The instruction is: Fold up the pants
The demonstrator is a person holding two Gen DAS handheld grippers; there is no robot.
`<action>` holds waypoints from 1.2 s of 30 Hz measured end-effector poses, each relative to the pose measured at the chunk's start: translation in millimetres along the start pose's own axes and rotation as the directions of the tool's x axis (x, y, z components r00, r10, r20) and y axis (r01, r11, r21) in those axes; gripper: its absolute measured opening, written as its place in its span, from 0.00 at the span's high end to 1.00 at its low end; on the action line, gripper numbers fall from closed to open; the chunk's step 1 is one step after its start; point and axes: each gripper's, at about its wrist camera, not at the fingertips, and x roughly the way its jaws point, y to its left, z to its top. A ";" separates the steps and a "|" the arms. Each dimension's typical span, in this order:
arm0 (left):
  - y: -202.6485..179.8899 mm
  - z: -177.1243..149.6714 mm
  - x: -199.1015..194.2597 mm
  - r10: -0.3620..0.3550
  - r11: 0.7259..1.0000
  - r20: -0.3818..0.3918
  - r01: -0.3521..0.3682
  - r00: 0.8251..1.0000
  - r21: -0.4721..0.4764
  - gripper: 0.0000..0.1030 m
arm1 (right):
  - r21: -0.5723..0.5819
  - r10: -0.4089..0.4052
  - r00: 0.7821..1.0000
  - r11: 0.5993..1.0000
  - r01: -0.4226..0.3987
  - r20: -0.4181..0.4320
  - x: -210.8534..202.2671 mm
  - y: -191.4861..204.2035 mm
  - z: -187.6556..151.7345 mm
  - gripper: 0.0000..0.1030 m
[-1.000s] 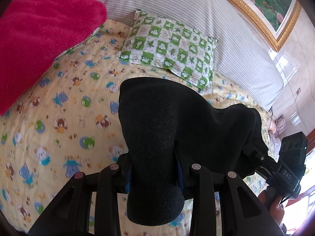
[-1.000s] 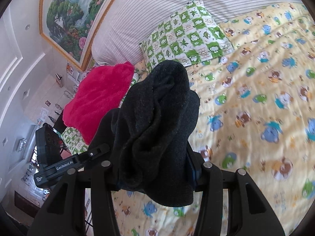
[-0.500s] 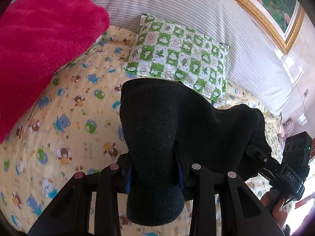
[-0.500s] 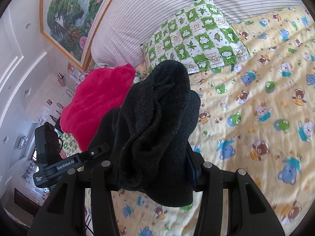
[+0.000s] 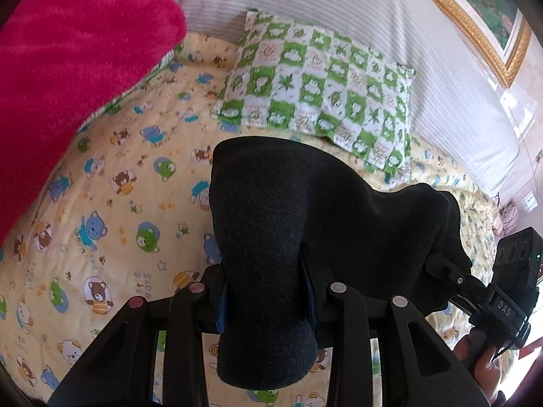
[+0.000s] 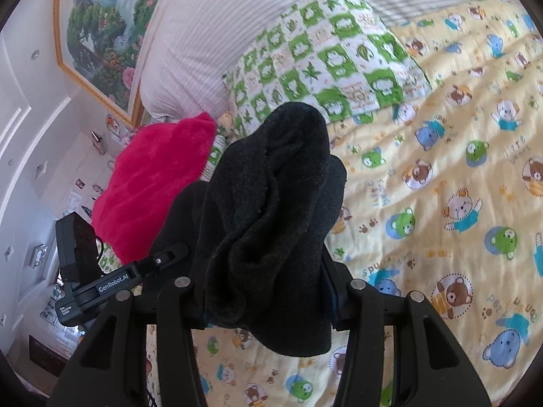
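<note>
The black pants (image 5: 278, 217) hang between both grippers above the bed. My left gripper (image 5: 266, 291) is shut on one bunched end, which covers its fingertips. My right gripper (image 6: 268, 285) is shut on the other bunched end (image 6: 271, 210), and its fingertips are hidden too. In the left wrist view the cloth stretches right to the right gripper's body (image 5: 502, 302). In the right wrist view the left gripper's body (image 6: 101, 281) shows at the left, with cloth running to it.
A yellow bear-print bedsheet (image 5: 101, 210) lies below, also in the right wrist view (image 6: 458, 176). A green checked pillow (image 5: 315, 81) and a striped white bolster (image 5: 339, 10) lie at the head. A bright pink fluffy blanket (image 5: 57, 68) is heaped at the left.
Both grippers have carried the pants forward toward the head of the bed; the checked pillow and pink blanket look closer. The grips on the cloth are unchanged.
</note>
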 end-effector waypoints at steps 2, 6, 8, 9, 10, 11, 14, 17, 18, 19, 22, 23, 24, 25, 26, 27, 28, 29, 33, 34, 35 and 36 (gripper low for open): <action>2.0 -2.0 3.0 -0.001 1.000 -0.001 0.001 1.000 0.000 0.66 | 0.003 -0.011 1.000 1.000 0.011 -0.012 3.3 -3.8 -2.3 0.51; 4.6 -6.4 5.9 0.003 1.000 0.003 -0.003 1.000 0.001 0.62 | 0.013 -0.029 0.999 0.999 0.030 -0.028 6.1 -8.8 -4.3 0.48; 6.1 -9.5 6.6 0.011 1.000 0.005 -0.011 1.000 0.003 0.57 | 0.014 -0.040 0.999 0.999 0.041 -0.035 7.1 -10.6 -5.0 0.46; 7.2 -10.5 7.6 0.012 1.000 0.005 -0.012 1.000 0.002 0.56 | 0.011 -0.051 0.998 0.999 0.051 -0.033 6.9 -11.4 -6.2 0.44; 8.4 -11.1 8.7 0.010 1.000 0.004 -0.010 1.000 0.001 0.53 | 0.004 -0.065 0.997 0.998 0.066 -0.028 6.0 -12.4 -7.7 0.41; 10.1 -12.0 9.9 0.009 1.000 0.003 -0.009 1.000 -0.002 0.51 | -0.003 -0.076 0.997 0.997 0.076 -0.027 5.4 -13.1 -8.4 0.41; 14.4 -14.2 12.9 0.001 1.000 0.000 -0.001 1.000 -0.003 0.47 | -0.013 -0.097 0.995 0.995 0.097 -0.028 4.1 -16.6 -10.7 0.39; 18.9 -16.8 16.3 -0.003 1.000 -0.005 0.003 1.000 -0.004 0.43 | -0.032 -0.139 0.990 0.990 0.138 -0.033 3.2 -19.6 -13.2 0.34; 20.8 -18.0 17.7 -0.006 1.000 -0.007 0.006 1.000 -0.003 0.41 | -0.035 -0.146 0.989 0.989 0.145 -0.034 3.4 -20.6 -13.5 0.33; 22.6 -19.1 18.9 -0.007 1.000 -0.010 0.007 1.000 -0.004 0.39 | -0.033 -0.151 0.988 0.988 0.150 -0.036 3.8 -22.6 -14.2 0.32; 26.9 -22.1 20.1 -0.013 1.000 -0.013 0.012 1.000 -0.008 0.34 | -0.027 -0.157 0.987 0.987 0.156 -0.042 4.8 -25.8 -15.3 0.30; 27.5 -22.8 19.3 -0.010 1.000 -0.012 0.010 1.000 -0.007 0.33 | -0.026 -0.158 0.987 0.987 0.157 -0.042 4.7 -26.0 -15.5 0.29; 27.6 -23.2 18.8 -0.008 1.000 -0.011 0.008 1.000 -0.006 0.33 | -0.025 -0.159 0.986 0.987 0.158 -0.043 4.6 -25.9 -15.2 0.29; 27.5 -23.6 18.3 -0.007 1.000 -0.011 0.007 1.000 -0.003 0.32 | -0.029 -0.162 0.986 0.987 0.161 -0.044 4.7 -26.1 -15.3 0.28; 27.1 -24.0 17.6 -0.004 1.000 -0.009 0.004 1.000 0.000 0.31 | -0.032 -0.168 0.985 0.986 0.166 -0.045 5.1 -26.0 -15.2 0.27; 26.7 -24.0 17.3 0.001 1.000 -0.009 -0.001 1.000 0.002 0.31 | -0.034 -0.173 0.984 0.985 0.171 -0.045 5.1 -26.0 -15.2 0.27; 26.6 -24.2 17.4 0.003 1.000 -0.008 -0.003 1.000 0.003 0.30 | -0.037 -0.178 0.983 0.984 0.176 -0.047 5.8 -25.9 -15.2 0.26; 26.2 -24.1 17.5 0.004 1.000 -0.009 -0.004 1.000 0.005 0.30 | -0.037 -0.180 0.982 0.983 0.178 -0.049 5.7 -26.2 -15.5 0.25; 24.8 -23.4 12.6 0.014 1.000 -0.010 -0.014 1.000 0.008 0.30 | -0.043 -0.189 0.981 0.981 0.187 -0.049 4.8 -23.6 -14.3 0.25; 23.7 -23.9 9.0 0.023 1.000 -0.005 -0.023 1.000 0.014 0.30 | -0.050 -0.191 0.980 0.981 0.189 -0.046 3.8 -21.1 -14.1 0.25; 22.9 -24.5 6.6 0.031 0.999 -0.001 -0.031 1.000 0.020 0.30 | -0.060 -0.194 0.980 0.980 0.192 -0.039 1.0 -18.3 -14.3 0.24; 22.1 -25.5 3.7 0.041 0.999 0.004 -0.041 0.999 0.025 0.30 | -0.068 -0.195 0.980 0.979 0.192 -0.034 -1.5 -15.9 -14.5 0.24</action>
